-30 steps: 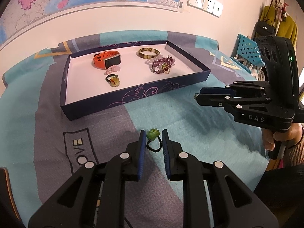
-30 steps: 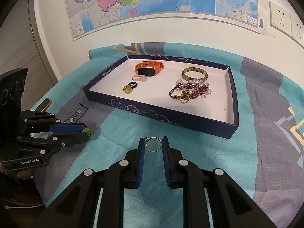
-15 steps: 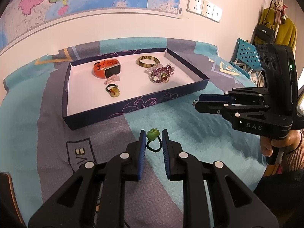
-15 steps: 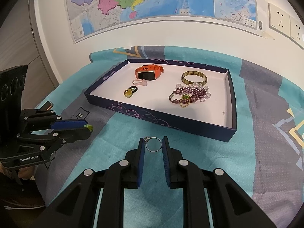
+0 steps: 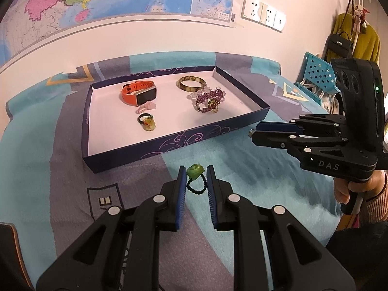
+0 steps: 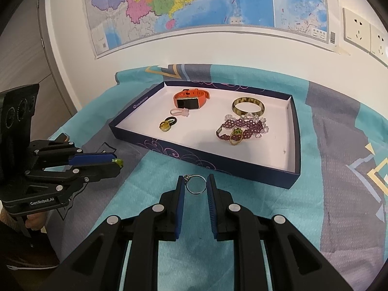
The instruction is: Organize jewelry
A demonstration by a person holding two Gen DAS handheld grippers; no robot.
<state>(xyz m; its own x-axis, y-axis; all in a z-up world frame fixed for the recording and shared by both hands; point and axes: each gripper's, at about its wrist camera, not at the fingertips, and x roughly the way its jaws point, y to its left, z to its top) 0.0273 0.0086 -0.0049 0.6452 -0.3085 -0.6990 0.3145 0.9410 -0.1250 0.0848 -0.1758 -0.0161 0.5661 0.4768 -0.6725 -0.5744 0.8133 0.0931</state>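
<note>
My left gripper [image 5: 196, 178] is shut on a green flower ring [image 5: 195, 171] with a dark beaded band, held above the cloth in front of the tray. My right gripper [image 6: 195, 184] is shut on a thin silver ring [image 6: 196, 184], also above the cloth before the tray. The dark blue tray [image 5: 169, 145] [image 6: 242, 172] with a white floor holds an orange smartwatch [image 5: 139, 92], a brown bangle [image 5: 192, 83], a purple beaded bracelet [image 5: 209, 98], a pink ring [image 5: 146, 107] and a yellow-stone ring [image 5: 147, 122]. The right gripper shows at the right of the left wrist view [image 5: 254, 133]; the left one shows at the left of the right wrist view [image 6: 117, 163].
A teal and grey patterned cloth [image 5: 242, 181] covers the table. A wall with a map [image 6: 194, 2] and sockets [image 5: 263, 13] stands behind the tray. A blue perforated basket [image 5: 317, 74] and hanging clothes are at the far right. A wooden edge [image 5: 9, 247] is at lower left.
Both grippers have risen and pulled back a little with their rings; the tray sits lower and smaller in both views. Grips are unchanged.
</note>
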